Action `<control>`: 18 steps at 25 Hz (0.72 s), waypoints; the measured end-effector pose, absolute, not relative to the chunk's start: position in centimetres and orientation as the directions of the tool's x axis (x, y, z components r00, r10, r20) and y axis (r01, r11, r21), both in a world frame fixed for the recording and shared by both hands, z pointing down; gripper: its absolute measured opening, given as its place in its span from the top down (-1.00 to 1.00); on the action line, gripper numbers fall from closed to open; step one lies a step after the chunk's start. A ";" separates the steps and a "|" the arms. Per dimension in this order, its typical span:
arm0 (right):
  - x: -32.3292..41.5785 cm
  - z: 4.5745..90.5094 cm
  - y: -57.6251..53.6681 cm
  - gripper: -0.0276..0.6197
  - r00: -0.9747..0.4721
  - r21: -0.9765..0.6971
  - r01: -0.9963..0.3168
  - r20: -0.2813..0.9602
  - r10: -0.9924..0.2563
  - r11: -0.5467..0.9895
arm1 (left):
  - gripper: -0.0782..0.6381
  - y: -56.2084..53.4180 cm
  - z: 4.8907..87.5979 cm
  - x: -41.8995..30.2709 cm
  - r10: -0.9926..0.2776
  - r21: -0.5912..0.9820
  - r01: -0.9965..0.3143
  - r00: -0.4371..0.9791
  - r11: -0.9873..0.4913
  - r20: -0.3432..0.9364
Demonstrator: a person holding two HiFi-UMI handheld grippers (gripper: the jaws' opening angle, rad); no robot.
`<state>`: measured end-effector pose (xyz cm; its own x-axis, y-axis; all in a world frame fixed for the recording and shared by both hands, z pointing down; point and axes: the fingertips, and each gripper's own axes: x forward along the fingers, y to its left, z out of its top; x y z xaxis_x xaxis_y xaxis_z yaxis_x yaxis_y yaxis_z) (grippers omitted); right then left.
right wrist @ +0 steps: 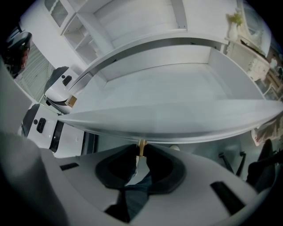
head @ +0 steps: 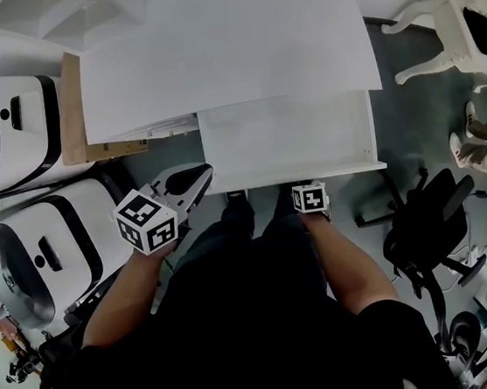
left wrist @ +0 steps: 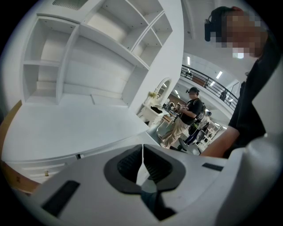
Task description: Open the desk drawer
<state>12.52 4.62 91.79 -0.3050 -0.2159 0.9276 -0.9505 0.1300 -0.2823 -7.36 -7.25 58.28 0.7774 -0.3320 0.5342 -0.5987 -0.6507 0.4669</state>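
Note:
The white desk [head: 226,50] has its drawer [head: 290,139] pulled out toward me, and the inside shows bare. My right gripper [head: 309,192] is at the middle of the drawer front. In the right gripper view the drawer [right wrist: 177,88] fills the frame, and the right gripper [right wrist: 141,152] is shut on a small brass knob [right wrist: 141,146] under the front edge. My left gripper [head: 197,177] hovers just left of the drawer's near corner. In the left gripper view the left gripper [left wrist: 142,161] is shut with nothing in it, pointing across the desk top [left wrist: 66,128].
Two white-and-black machines [head: 7,130] [head: 48,248] stand to the left, with a wooden board [head: 71,113] by the desk's left side. A black office chair [head: 431,219] is on the right, a white ornate table [head: 460,22] beyond it. Shelves [left wrist: 88,53] rise behind the desk; a person [left wrist: 185,117] stands far off.

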 end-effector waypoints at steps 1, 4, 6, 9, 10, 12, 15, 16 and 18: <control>12.5 91.8 4.6 0.69 -0.305 -0.283 -0.951 0.927 -0.218 0.128 | 0.73 -7.1 58.3 -7.4 -0.331 0.467 -0.599 0.777 -0.651 0.535; 12.6 91.8 4.8 0.69 -0.299 -0.278 -0.952 0.931 -0.211 0.125 | 0.73 -6.7 58.4 -7.4 -0.323 0.470 -0.596 0.778 -0.651 0.539; 12.5 91.9 4.8 0.69 -0.300 -0.278 -0.952 0.932 -0.206 0.130 | 0.73 -6.7 58.2 -7.3 -0.322 0.468 -0.596 0.777 -0.652 0.541; 12.6 91.9 4.7 0.68 -0.299 -0.278 -0.953 0.931 -0.209 0.124 | 0.73 -7.0 57.9 -6.9 -0.324 0.463 -0.594 0.778 -0.657 0.539; 12.6 91.9 4.7 0.68 -0.298 -0.280 -0.954 0.931 -0.212 0.111 | 0.73 -7.1 57.9 -6.8 -0.322 0.463 -0.592 0.780 -0.660 0.537; 12.7 92.0 4.7 0.68 -0.294 -0.281 -0.956 0.931 -0.214 0.088 | 0.73 -7.1 57.8 -6.6 -0.317 0.464 -0.586 0.783 -0.665 0.535; 12.7 91.9 5.0 0.67 -0.287 -0.273 -0.957 0.937 -0.198 0.097 | 0.73 -7.0 57.8 -6.6 -0.315 0.464 -0.585 0.784 -0.665 0.535; 12.8 91.9 5.1 0.66 -0.289 -0.273 -0.956 0.938 -0.192 0.102 | 0.73 -7.1 57.8 -6.6 -0.318 0.464 -0.587 0.783 -0.664 0.535; 13.1 91.6 5.3 0.62 -0.292 -0.276 -0.955 0.938 -0.185 0.111 | 0.73 -7.3 57.8 -6.7 -0.324 0.464 -0.590 0.782 -0.661 0.533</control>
<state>13.08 5.33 91.64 -0.2923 -0.1847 0.9383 -0.9549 0.1109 -0.2756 -6.68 -7.27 57.78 0.7819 -0.3237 0.5328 -0.5897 -0.6612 0.4638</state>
